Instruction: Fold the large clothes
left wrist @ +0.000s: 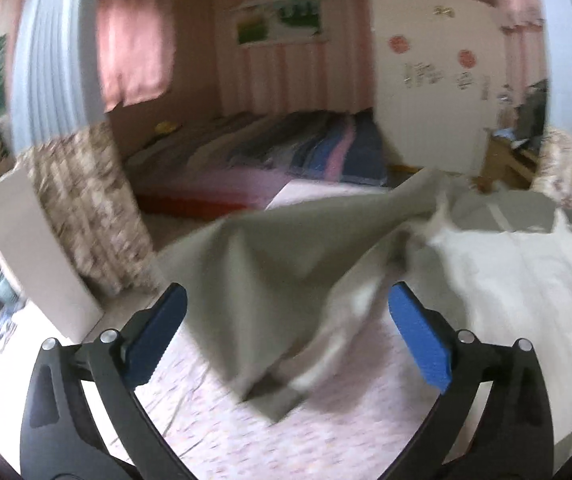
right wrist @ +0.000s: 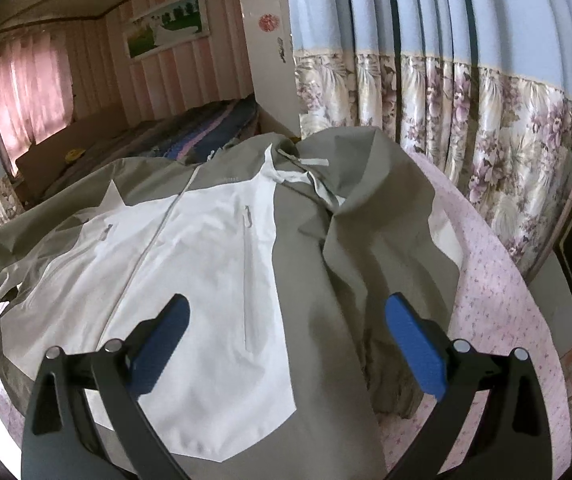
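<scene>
One jacket [right wrist: 213, 264], olive-grey with white front panels and a closed zip, lay spread front-up on a pink floral bedsheet [right wrist: 498, 320]. Around it stood a floral-hemmed blue curtain [right wrist: 466, 128] close along the bed's right side, a white wardrobe door [right wrist: 265, 52] with a red sticker, a framed landscape picture [right wrist: 165, 28] on the striped pink wall, a pink window curtain [right wrist: 25, 92], and a second bed under a striped blanket [left wrist: 286, 148] beyond. Nothing lay on top of the jacket.

In the left wrist view, blurred by motion, one grey sleeve [left wrist: 269, 256] rose loose above the sheet, folded over toward the white body of the garment. The left gripper [left wrist: 286, 336] pointed downward at it with its two blue pads spread wide; the cloth showed between them but neither pad pressed on it.

The right gripper [right wrist: 286, 340] hovered tilted down over the jacket's lower front, near the seam between white panel and grey side. Its two blue pads [right wrist: 414, 344] stood wide apart, clasping nothing. The right sleeve lay crumpled along the jacket's side.
</scene>
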